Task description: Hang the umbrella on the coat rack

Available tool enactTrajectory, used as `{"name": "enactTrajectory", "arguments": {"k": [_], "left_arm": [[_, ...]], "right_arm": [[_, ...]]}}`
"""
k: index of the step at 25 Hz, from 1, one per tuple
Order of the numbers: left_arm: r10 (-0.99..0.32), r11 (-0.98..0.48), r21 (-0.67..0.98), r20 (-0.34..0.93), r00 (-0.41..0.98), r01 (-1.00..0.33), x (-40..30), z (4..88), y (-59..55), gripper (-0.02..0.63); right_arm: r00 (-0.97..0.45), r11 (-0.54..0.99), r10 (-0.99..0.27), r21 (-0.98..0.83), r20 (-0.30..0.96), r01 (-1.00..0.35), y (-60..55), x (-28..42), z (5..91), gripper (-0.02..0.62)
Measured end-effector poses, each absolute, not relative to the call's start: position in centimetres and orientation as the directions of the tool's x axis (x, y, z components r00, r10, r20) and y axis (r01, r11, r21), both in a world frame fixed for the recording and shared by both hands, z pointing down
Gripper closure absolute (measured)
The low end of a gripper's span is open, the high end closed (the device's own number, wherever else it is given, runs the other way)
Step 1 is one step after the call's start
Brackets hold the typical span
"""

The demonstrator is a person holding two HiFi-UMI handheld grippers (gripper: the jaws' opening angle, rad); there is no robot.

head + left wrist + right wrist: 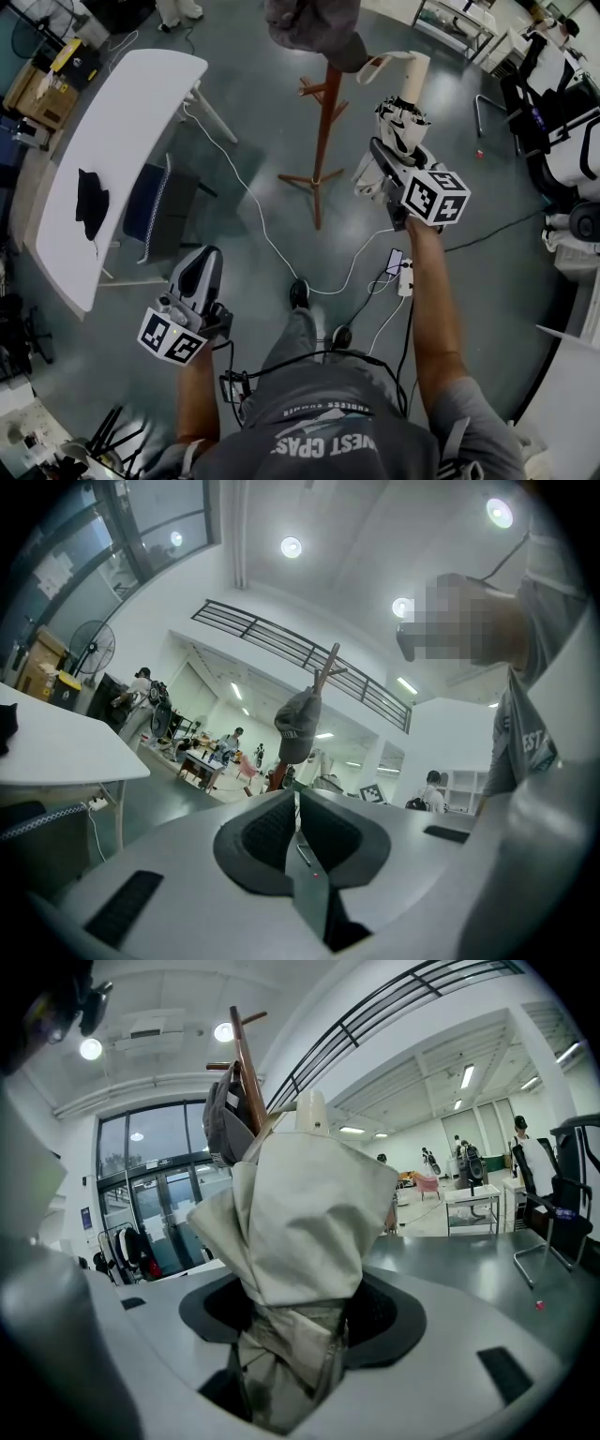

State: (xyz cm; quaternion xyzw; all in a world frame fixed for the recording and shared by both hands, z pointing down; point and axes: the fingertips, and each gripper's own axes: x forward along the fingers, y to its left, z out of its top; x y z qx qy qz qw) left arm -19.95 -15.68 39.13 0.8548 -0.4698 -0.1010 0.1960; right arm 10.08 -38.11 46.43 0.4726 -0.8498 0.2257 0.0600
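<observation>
The right gripper pinches the folded umbrella low on its bunched canopy. The cream fabric bulges out above the jaws, and the stub of the handle points away from the gripper. In the head view the umbrella is held in the air just right of the wooden coat rack, near its upper pegs and apart from them. A grey cap already hangs on the top of the rack. A pale loop curves from the handle toward the rack. It is probably a wrist strap, though the view is too small to be sure.

The left gripper has its jaws pressed together on nothing. It hangs low on the near left, well apart from the rack, above the floor beside the white tabletop.

The umbrella looks light. Its cloth is soft and compressible, so a grip on the canopy alone may let it sag or twist around the stiff shaft inside. The firmest hold is likely where the folds are packed tight round the shaft, as here. The loop is limp, so it would need to be guided open over a peg, not dropped on. The rack stands on slim feet, so a sideways nudge could rock it.
</observation>
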Motion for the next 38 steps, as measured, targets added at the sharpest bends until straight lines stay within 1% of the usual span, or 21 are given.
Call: {"name": "enactTrajectory", "arguments": {"k": [23,38], "left_arm": [[-0.838,-0.483,0.434,0.022,0.545,-0.761,-19.4,39.5,-16.2,0.575],[-0.832,-0.494,0.438,0.015,0.555,-0.751,-19.2,39.4,-16.5,0.575]], "right_arm": [[-0.52,0.4,-0.766,-0.353,0.377,-0.846,-37.7,11.5,50.5,0.305],[-0.503,0.402,-0.764,-0.313,0.404,-0.861,-35.8,11.8,51.7,0.305]]}}
